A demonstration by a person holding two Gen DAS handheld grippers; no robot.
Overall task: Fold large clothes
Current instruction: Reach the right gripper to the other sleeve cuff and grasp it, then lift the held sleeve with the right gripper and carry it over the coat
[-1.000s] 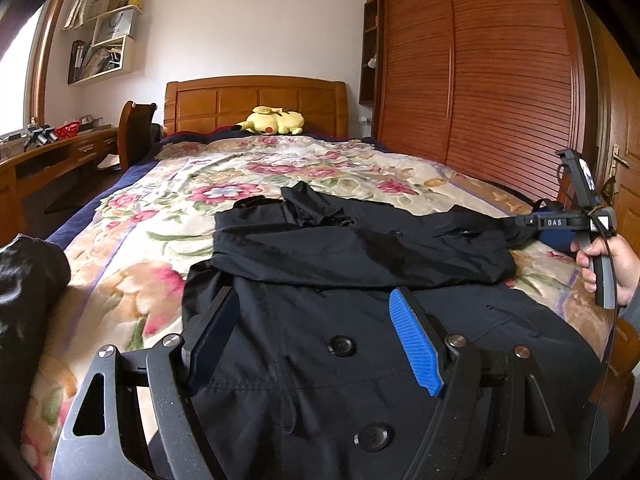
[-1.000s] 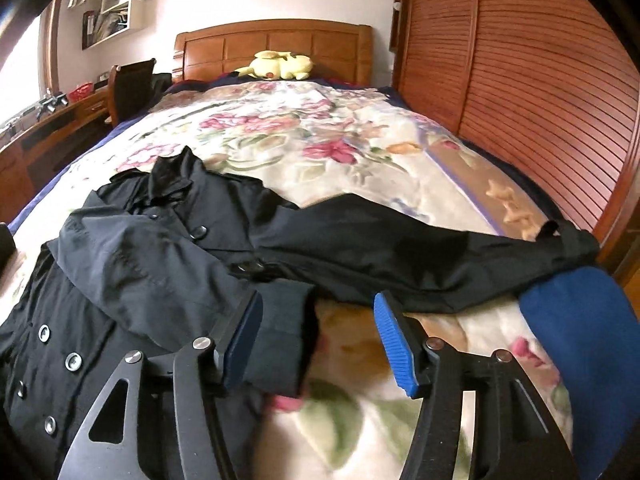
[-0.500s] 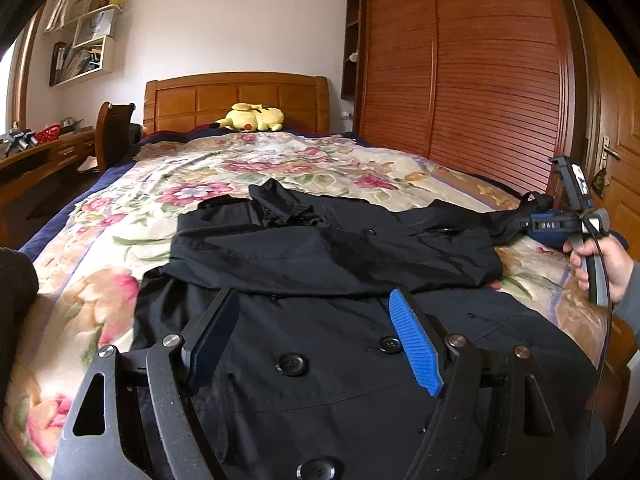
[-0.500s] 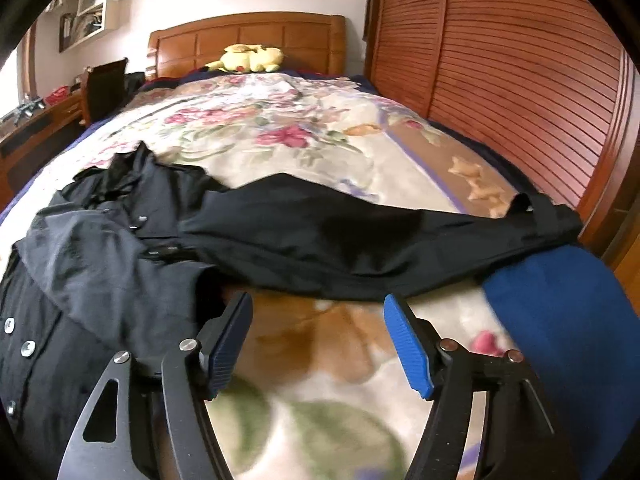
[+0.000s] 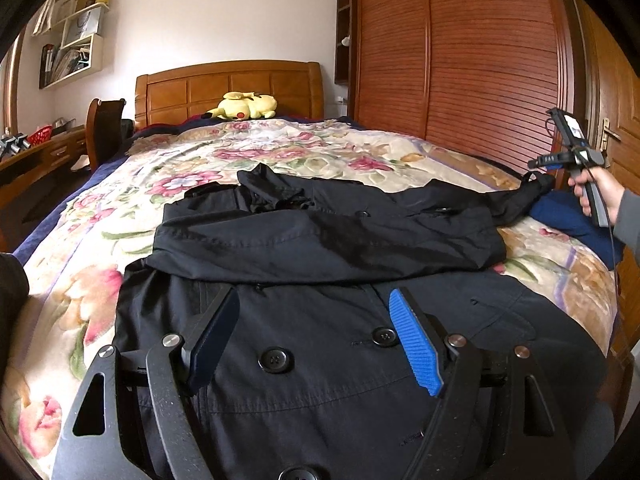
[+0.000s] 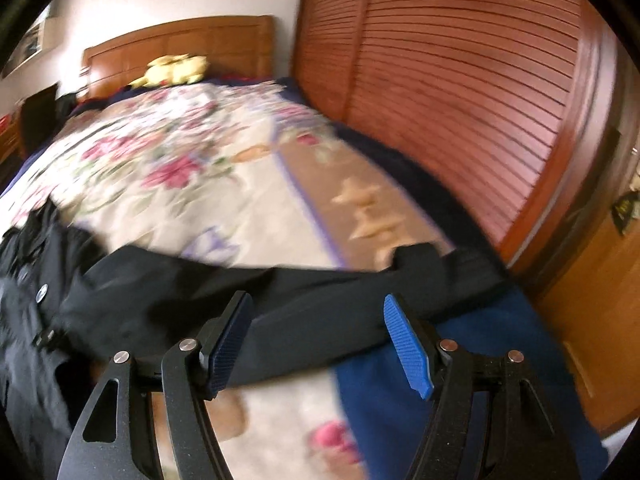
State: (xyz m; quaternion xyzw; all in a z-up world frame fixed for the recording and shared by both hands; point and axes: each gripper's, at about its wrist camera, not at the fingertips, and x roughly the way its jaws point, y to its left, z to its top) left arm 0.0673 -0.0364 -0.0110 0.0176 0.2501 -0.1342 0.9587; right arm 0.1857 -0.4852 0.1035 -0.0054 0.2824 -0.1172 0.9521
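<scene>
Coat lies face-up on bed, one sleeve trailing toward the edge. Left gripper and right gripper both gape, holding nothing. Risk: a shallow pinch lets the sleeve slide off the bedside

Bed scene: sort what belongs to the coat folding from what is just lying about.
Job:
black coat
its outstretched sleeve
left gripper, open
right gripper, open

Lying about:
yellow plush toy
blue cloth
floral bedspread
chair
wall shelf
</scene>
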